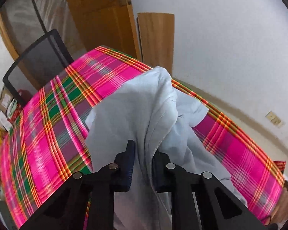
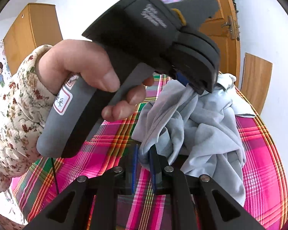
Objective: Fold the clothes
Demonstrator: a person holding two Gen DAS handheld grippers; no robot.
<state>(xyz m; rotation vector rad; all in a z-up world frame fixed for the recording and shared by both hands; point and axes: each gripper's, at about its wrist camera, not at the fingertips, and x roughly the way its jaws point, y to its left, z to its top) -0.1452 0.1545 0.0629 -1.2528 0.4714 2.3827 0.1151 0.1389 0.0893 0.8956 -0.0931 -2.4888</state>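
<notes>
A light blue zip-up garment lies bunched on a table under a pink plaid cloth. In the left wrist view my left gripper is shut on a fold of the garment beside the zipper, and the cloth rises between its pads. From the right wrist view the same left gripper pinches the garment from above, held by a hand in a floral sleeve. My right gripper is shut on a lower edge of the garment, just above the plaid cloth.
A black chair back stands behind the table's far left corner. A wooden door and a leaning wooden board are at the wall beyond. Boxes sit at the left. A wooden cabinet stands at the other side.
</notes>
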